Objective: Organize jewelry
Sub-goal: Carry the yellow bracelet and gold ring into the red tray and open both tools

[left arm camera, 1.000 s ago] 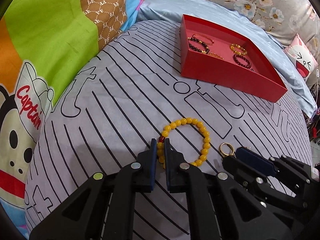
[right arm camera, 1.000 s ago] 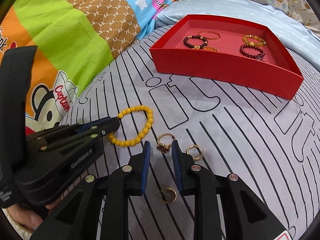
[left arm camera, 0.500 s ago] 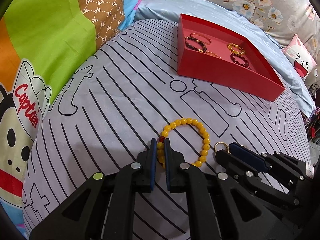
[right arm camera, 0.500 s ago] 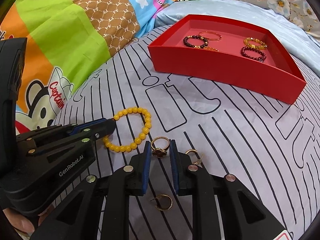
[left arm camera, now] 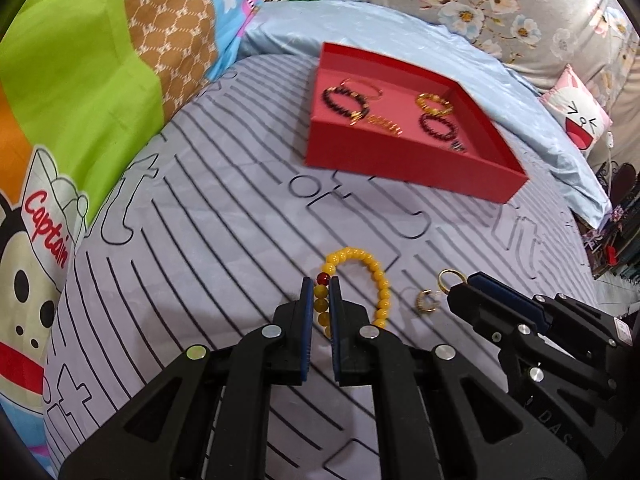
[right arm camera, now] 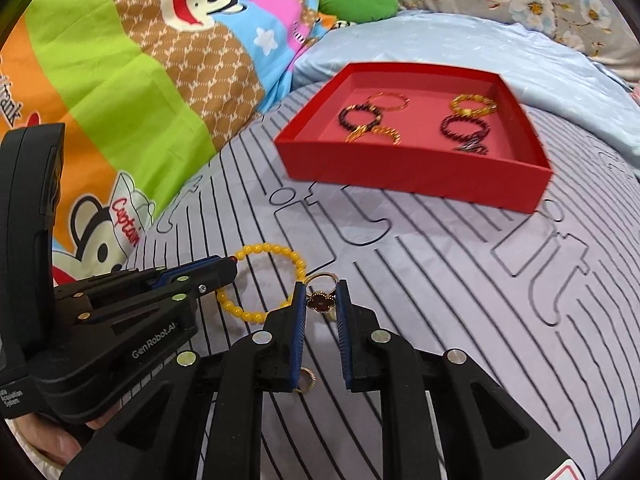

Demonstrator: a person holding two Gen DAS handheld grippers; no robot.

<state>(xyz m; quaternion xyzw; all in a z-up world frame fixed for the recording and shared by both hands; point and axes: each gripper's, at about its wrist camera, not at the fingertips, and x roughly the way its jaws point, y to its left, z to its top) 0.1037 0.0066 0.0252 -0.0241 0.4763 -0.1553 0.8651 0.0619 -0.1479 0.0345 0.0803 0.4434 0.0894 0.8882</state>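
A bed dressed in mixed, brightly printed fabrics

A grey sheet (left arm camera: 224, 216) with black stripes and outlined letters covers the bed; a cartoon-monkey quilt (right arm camera: 132, 80) in green, orange, brown and blue rises along the left; a pale blue pillow (right arm camera: 460, 44) lies behind, with a green cushion (right arm camera: 356, 0) beside it; floral grey fabric (left arm camera: 500, 8) backs the scene; a pink cat-face cushion (left arm camera: 578, 120) sits at the right.

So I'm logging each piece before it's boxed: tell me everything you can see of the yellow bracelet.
The yellow bracelet is a loop of glossy round beads, yellow except one dark red bead. It lies partly on the striped sheet. The left gripper has its jaws closed on the stretch beside the red bead.
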